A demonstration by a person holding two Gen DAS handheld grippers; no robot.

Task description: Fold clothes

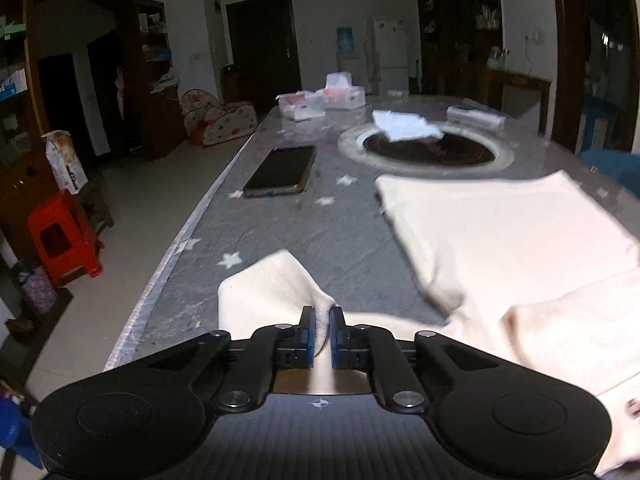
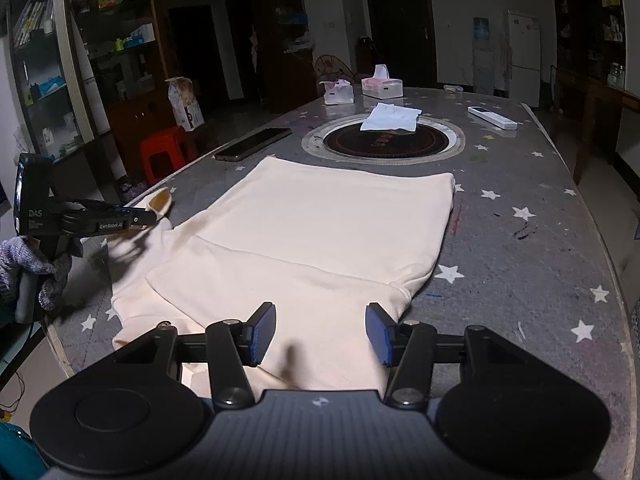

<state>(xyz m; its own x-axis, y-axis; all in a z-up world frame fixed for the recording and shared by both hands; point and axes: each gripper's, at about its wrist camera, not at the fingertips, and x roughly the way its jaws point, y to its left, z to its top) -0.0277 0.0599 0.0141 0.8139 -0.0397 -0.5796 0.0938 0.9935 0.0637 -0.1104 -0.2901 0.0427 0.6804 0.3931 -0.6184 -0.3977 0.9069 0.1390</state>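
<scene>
At the table's left edge, the left gripper (image 2: 150,216), marked "GenRobot.AI" and "DAS", has its jaws pinched on the sleeve cuff (image 1: 276,292) of a cream garment (image 2: 320,232). A dark phone (image 1: 280,171) lies near that edge. The garment lies flat across the star-patterned grey table (image 2: 520,248), in front of a round inset hob (image 2: 384,142) with a white cloth (image 2: 392,117) on it. Two tissue boxes (image 2: 382,86) holding tissues stand beyond. The right gripper (image 2: 320,336) hovers with jaws spread over the garment's near part. Bare tabletop lies to the right.
</scene>
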